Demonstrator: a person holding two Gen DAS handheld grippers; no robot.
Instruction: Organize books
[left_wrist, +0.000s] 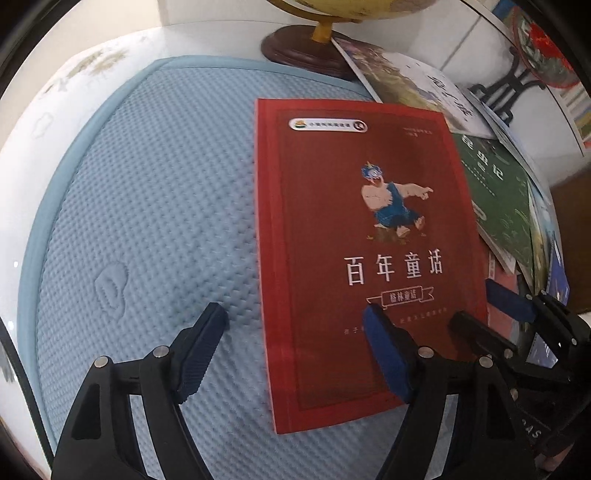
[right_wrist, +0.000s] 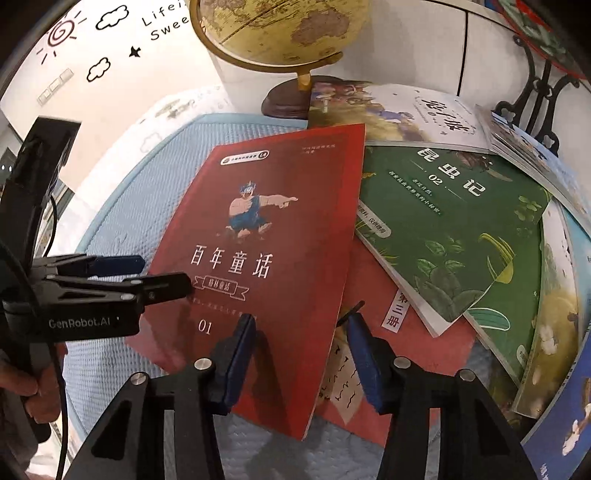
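Observation:
A red book (left_wrist: 354, 236) with a cartoon figure and white title lies flat on the blue quilted mat (left_wrist: 147, 221). My left gripper (left_wrist: 295, 317) points down at its near left edge, open: one finger rests over the cover, the other over the mat. In the right wrist view the same red book (right_wrist: 266, 236) lies tilted. My right gripper (right_wrist: 300, 321) straddles its right edge, open, with one finger over the cover and one over a second red book (right_wrist: 410, 332) underneath. The pads of both grippers stand clear of the book. Each gripper shows in the other's view: right gripper (left_wrist: 480, 306), left gripper (right_wrist: 166, 273).
A green book (right_wrist: 443, 229) overlaps the lower red book, with a white illustrated book (right_wrist: 413, 110) behind it and more books fanned at the right. A globe (right_wrist: 280, 29) on a wooden base stands at the back. A black ornamental stand (right_wrist: 535, 92) is at the far right.

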